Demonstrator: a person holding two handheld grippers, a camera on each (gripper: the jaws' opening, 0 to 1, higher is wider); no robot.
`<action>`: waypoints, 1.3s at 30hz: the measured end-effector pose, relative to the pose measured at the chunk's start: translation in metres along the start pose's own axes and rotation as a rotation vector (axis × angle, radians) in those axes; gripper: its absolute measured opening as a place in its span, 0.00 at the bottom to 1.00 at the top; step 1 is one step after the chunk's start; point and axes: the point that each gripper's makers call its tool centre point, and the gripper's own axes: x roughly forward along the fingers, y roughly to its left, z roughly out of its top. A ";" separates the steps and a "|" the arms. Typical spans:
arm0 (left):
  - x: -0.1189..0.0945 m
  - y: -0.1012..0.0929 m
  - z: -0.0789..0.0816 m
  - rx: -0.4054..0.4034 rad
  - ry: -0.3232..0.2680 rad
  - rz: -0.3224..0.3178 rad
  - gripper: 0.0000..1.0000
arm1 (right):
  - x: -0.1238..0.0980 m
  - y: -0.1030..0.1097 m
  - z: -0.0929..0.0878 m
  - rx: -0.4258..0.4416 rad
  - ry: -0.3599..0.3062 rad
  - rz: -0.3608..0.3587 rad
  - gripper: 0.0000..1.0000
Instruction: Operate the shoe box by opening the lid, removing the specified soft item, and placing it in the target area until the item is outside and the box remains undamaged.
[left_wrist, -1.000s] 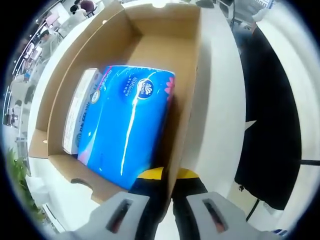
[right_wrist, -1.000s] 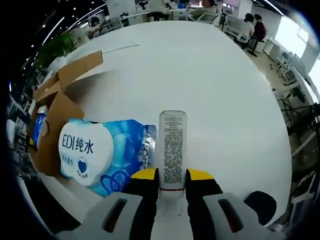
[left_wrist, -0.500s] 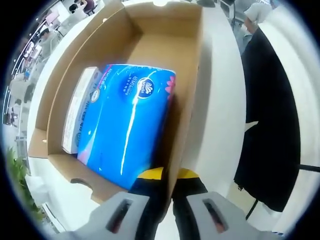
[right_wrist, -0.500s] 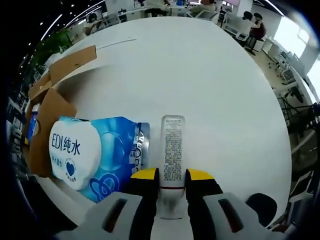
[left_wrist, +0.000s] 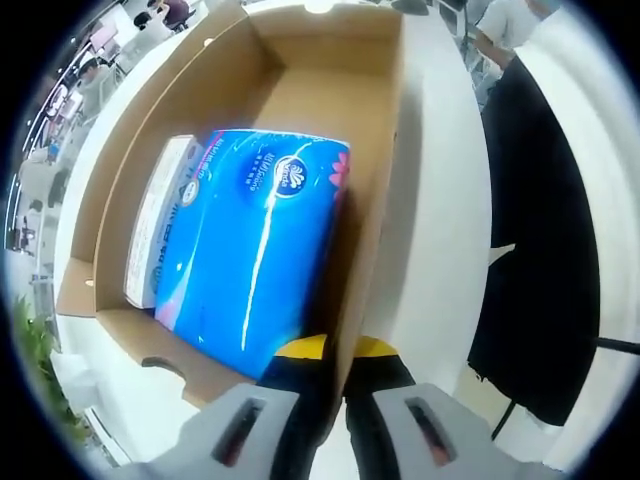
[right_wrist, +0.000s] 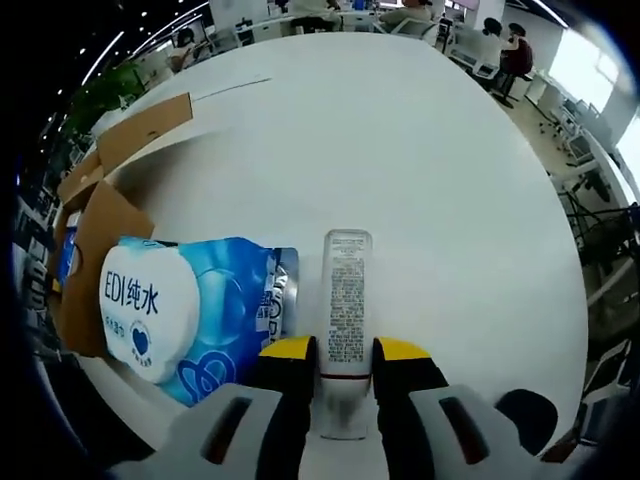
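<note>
An open cardboard shoe box (left_wrist: 300, 60) holds a blue tissue pack (left_wrist: 255, 250) and a slim white pack (left_wrist: 160, 220) beside it. My left gripper (left_wrist: 338, 350) is shut on the box's side wall (left_wrist: 375, 190) near its near corner. In the right gripper view a white tube (right_wrist: 346, 295) with printed text lies between the jaws of my right gripper (right_wrist: 345, 352), which is shut on its lower end just above the white table (right_wrist: 440, 150). A blue wet-wipes pack (right_wrist: 190, 305) lies on the table left of the tube. The shoe box (right_wrist: 95, 225) stands further left.
The box's flap (right_wrist: 140, 125) sticks out at the upper left of the right gripper view. A dark-clothed person (left_wrist: 540, 250) stands past the table edge on the right of the left gripper view. Desks and people fill the far room.
The right gripper view has shifted a little, so the wipes pack and box sit further left. The tube has kept its place between the jaws. The left gripper still clamps the box wall.
</note>
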 end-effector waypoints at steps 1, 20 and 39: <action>0.000 0.000 0.000 0.000 0.000 0.000 0.04 | 0.000 0.000 0.000 0.001 -0.001 0.006 0.23; 0.000 0.000 0.000 0.001 0.001 -0.001 0.04 | -0.035 -0.008 0.034 0.089 -0.158 0.028 0.37; 0.000 0.000 0.000 0.007 -0.007 0.010 0.04 | -0.085 -0.006 0.061 0.235 -0.364 0.028 0.35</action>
